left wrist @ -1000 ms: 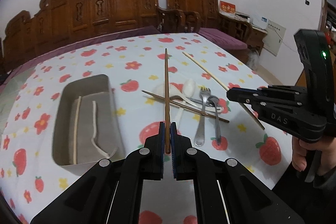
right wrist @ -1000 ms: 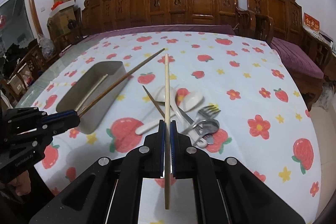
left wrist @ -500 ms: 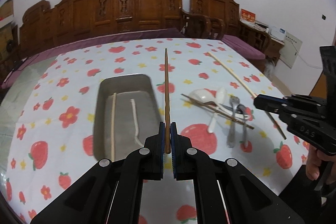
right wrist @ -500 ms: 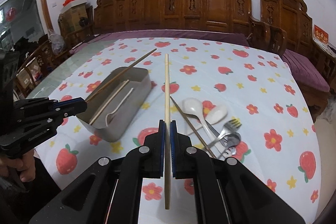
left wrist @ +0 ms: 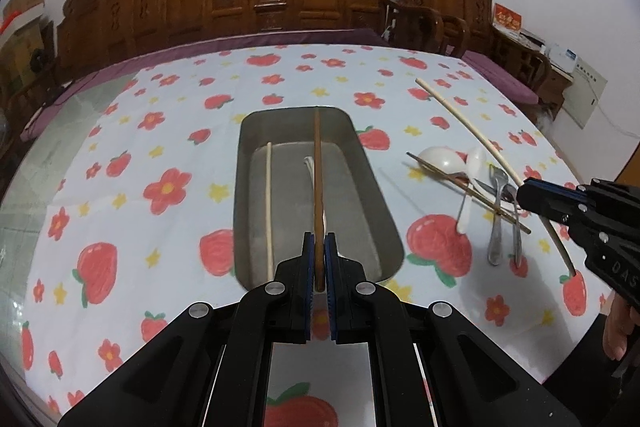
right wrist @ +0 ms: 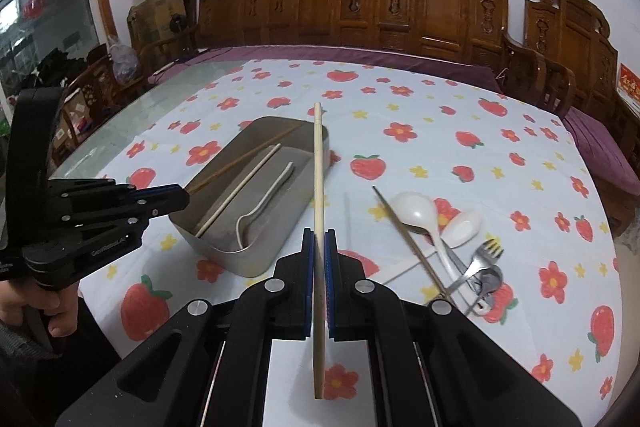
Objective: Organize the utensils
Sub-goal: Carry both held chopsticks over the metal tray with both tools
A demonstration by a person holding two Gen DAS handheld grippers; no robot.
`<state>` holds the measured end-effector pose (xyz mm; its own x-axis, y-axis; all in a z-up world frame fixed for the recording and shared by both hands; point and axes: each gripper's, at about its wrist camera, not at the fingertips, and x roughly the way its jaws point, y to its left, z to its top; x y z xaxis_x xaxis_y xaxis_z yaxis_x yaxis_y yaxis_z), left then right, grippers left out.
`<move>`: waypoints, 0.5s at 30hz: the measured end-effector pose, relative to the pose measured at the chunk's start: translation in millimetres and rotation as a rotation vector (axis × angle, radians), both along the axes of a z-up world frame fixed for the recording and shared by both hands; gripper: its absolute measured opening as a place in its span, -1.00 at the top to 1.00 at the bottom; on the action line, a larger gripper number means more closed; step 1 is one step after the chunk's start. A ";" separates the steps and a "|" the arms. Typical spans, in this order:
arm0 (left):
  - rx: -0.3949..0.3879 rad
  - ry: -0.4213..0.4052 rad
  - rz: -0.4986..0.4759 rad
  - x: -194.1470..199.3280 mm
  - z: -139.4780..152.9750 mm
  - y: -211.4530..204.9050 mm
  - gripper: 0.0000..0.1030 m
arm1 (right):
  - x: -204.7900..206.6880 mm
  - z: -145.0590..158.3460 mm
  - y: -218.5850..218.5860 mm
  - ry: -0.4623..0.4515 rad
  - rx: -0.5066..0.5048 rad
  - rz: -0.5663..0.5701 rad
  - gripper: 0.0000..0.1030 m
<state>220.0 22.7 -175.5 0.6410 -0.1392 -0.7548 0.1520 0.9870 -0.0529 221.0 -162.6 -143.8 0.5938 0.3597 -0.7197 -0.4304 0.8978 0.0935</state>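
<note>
The left claw (left wrist: 319, 259) is clamped on a dark brown chopstick (left wrist: 317, 179), which runs straight ahead from the blue pads and hangs over the metal tray (left wrist: 376, 195), its far tip reaching about to the tray's far rim. Inside the tray lie a pale chopstick (left wrist: 268, 203) along the left side and a white spoon (left wrist: 310, 167), partly hidden behind the dark stick. The right claw (right wrist: 319, 259) is closed just as tightly on a light wooden chopstick (right wrist: 318, 179); this one sticks out both ways, forward above the tray's right edge and back past the pads toward the camera. From the left wrist view the right claw shows at the right edge with its pale stick slanting up across the tabletop (left wrist: 140, 131), which wears a white cloth printed with strawberries and flowers. To the right of the tray, well apart from it, sits the unsorted heap — two white spoons (left wrist: 444, 159), a metal fork (left wrist: 496, 211), a metal spoon (right wrist: 488, 277) and another dark chopstick (right wrist: 408, 239) lying across them, all overlapping. In the right wrist view the left claw appears at the left edge, held by a hand (right wrist: 24, 303), its brown stick angled over the tray's near left corner. Carved wooden chairs (right wrist: 400, 15) stand behind the tabletop.
</note>
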 end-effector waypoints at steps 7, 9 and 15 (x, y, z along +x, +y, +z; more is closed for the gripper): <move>-0.006 0.033 0.028 9.3 -9.6 8.9 0.92 | 4.3 -2.8 15.4 0.011 -0.013 0.025 0.88; -0.007 0.038 0.033 12.4 -11.3 10.7 0.92 | 5.7 -3.1 17.9 0.013 -0.013 0.028 0.88; -0.012 0.049 0.042 20.0 -14.9 14.2 0.92 | 12.1 -5.9 25.7 0.023 -0.016 0.037 0.88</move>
